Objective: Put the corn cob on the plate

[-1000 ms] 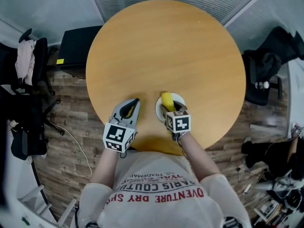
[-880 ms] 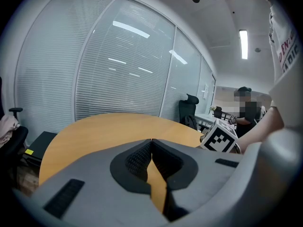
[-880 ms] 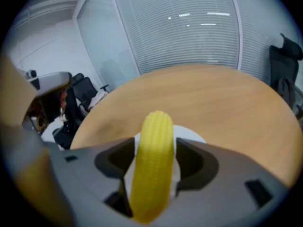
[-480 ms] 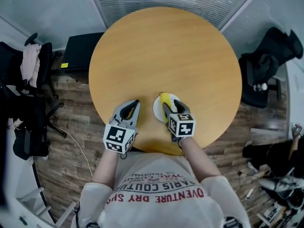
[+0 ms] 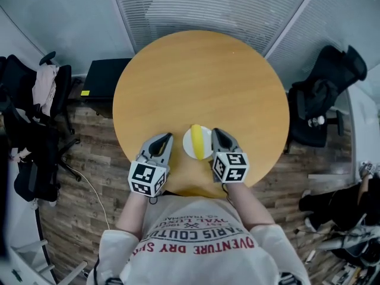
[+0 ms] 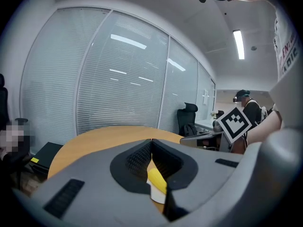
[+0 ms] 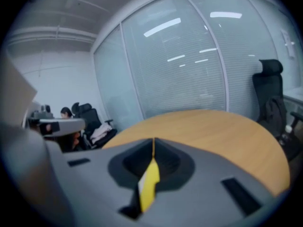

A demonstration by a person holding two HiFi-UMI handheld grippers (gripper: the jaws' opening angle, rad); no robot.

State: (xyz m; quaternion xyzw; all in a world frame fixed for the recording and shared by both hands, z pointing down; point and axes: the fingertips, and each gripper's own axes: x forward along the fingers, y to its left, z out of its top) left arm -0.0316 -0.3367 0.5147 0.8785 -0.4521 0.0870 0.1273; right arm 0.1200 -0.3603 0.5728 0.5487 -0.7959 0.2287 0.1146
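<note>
The yellow corn cob (image 5: 200, 140) lies on the small white plate (image 5: 188, 143) near the front edge of the round wooden table (image 5: 202, 76). My left gripper (image 5: 166, 137) hovers just left of the plate, jaws shut and empty. My right gripper (image 5: 215, 132) hovers just right of it, jaws shut with nothing in them. In the left gripper view the corn cob (image 6: 156, 179) and plate (image 6: 159, 196) show below the closed left gripper (image 6: 151, 141). In the right gripper view the corn cob (image 7: 149, 183) shows through the gap behind the closed right gripper (image 7: 154, 141).
Black office chairs stand on the wooden floor at the right (image 5: 323, 91) and the left (image 5: 35, 100). A black cabinet (image 5: 104, 76) sits beside the table's left edge. Glass walls with blinds run behind the table.
My right gripper has let go of the corn cob, risen and drawn to the right of the plate, and its jaws have closed. The left gripper rose a little. The corn stays on the plate.
</note>
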